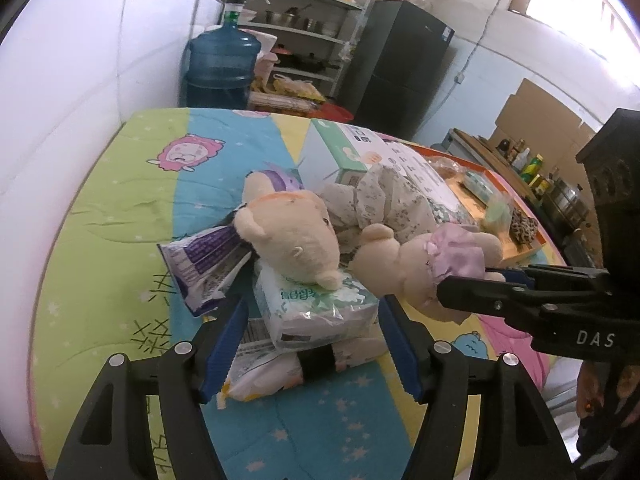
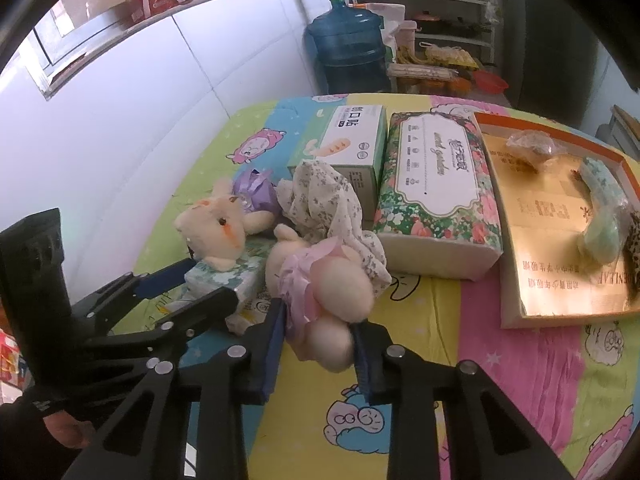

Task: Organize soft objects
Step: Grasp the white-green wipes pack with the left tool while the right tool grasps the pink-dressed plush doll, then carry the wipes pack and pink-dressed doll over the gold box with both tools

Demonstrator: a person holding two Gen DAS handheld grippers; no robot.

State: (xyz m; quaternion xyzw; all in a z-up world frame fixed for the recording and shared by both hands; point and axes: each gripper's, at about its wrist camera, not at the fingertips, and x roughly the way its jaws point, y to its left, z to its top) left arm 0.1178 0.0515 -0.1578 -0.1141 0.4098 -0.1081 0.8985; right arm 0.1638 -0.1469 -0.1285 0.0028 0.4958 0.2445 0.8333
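A cream plush toy in a pink dress [image 2: 320, 276] lies on the cartoon quilt [image 2: 420, 320], and my right gripper [image 2: 320, 344] is shut on its legs and skirt. In the left wrist view that toy [image 1: 404, 268] hangs at the right gripper [image 1: 472, 284]. My left gripper [image 1: 314, 344] is open, its blue pads astride a green-and-white tissue pack [image 1: 320, 308] without pressing it. A second plush in a purple dress [image 1: 288, 236] rests its head on that pack. A floral cloth [image 2: 320, 200] is heaped behind the toys.
A purple packet [image 1: 204, 264] and another wrapped pack [image 1: 260, 376] lie by the tissue pack. Behind stand a white-green box [image 2: 352, 140] and a large floral tissue pack [image 2: 436, 184]. An orange-rimmed cardboard tray [image 2: 560, 280] holds bagged items. A water bottle [image 1: 224, 64] stands beyond the bed.
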